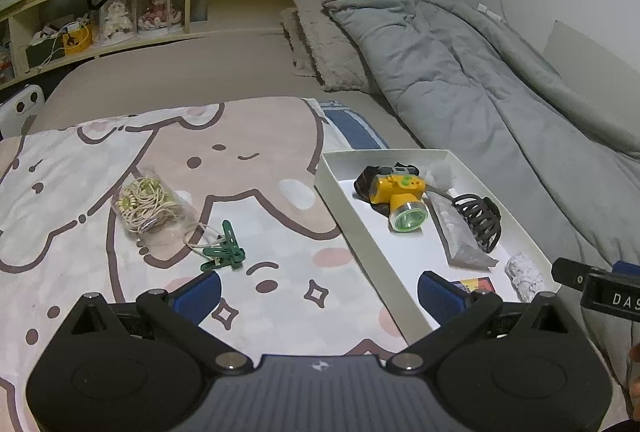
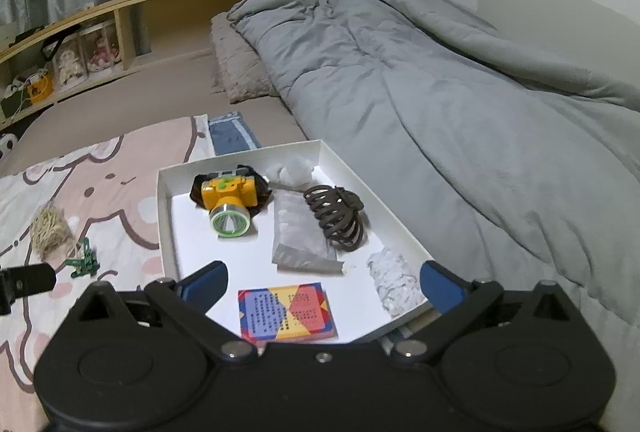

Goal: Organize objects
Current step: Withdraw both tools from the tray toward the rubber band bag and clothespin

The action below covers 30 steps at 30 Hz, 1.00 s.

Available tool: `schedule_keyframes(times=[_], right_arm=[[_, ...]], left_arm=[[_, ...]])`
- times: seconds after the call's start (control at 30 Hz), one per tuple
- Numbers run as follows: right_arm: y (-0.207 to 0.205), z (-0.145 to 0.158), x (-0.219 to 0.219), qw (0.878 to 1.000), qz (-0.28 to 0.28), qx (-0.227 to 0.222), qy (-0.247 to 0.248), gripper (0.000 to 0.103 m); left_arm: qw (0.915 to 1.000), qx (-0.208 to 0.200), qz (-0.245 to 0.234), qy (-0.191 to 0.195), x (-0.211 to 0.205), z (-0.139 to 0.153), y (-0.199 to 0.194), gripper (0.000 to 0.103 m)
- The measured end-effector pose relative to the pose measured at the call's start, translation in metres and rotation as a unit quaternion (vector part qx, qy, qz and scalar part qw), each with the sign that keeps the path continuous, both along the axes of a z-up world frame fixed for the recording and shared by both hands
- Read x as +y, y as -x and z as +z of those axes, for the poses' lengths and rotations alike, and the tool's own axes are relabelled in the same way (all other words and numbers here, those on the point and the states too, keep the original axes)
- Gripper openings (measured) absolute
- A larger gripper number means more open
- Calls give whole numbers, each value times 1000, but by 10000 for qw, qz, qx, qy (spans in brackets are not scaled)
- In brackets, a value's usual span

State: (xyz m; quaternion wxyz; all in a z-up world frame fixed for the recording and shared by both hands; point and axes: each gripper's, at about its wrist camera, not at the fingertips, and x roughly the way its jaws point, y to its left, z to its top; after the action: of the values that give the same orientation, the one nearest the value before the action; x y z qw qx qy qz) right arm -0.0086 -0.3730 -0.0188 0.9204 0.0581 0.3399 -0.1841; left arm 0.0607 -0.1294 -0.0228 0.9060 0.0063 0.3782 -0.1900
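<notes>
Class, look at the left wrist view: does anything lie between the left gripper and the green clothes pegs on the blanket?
Nothing visible does. The left gripper is open, and only bare cartoon blanket lies between it and the green clothes pegs. The bag of string sits beyond them.

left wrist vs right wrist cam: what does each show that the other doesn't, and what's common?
Left wrist only: the bag of string reads as a clear bag, and the cartoon-print blanket fills the view.

Right wrist only: the whole colourful card box between the open right gripper fingers; the left view catches only a corner.

Both: the white tray holding the yellow headlamp, brown hair claw, grey packet and white scrunchie; green clothespins outside it; the grey duvet. The left gripper is open, empty.
</notes>
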Motion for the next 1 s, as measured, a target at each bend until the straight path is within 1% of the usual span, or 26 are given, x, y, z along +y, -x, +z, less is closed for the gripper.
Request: schedule_keyframes(times=[0.13,0.27,0.4,0.53,0.7,1.0], right_arm=[[2,1,-1,9999,-103,-36,-9,103],[1,3,2,9999,-94,-72,24,103],[-3,2,9,9996,-9,-257,-71,103],[-14,-3,25,9990,250,-354,-65,103],[-28,-6,49,9957,777,-493,-146,103],[-56,-15,90,9832,1636,-756,-293,103]], left_arm=[[10000,-32,32,32,4,-1,1,103],[9999,7,85,93,12,-3,-1,103],[9996,-32,268,67,24,-3,-7,103],[9984,-3,553,111,44,-4,-16,103],[9961,-24,884,47,65,-6,-26,103],[9877,80,1515,371,106,-8,-47,103]])
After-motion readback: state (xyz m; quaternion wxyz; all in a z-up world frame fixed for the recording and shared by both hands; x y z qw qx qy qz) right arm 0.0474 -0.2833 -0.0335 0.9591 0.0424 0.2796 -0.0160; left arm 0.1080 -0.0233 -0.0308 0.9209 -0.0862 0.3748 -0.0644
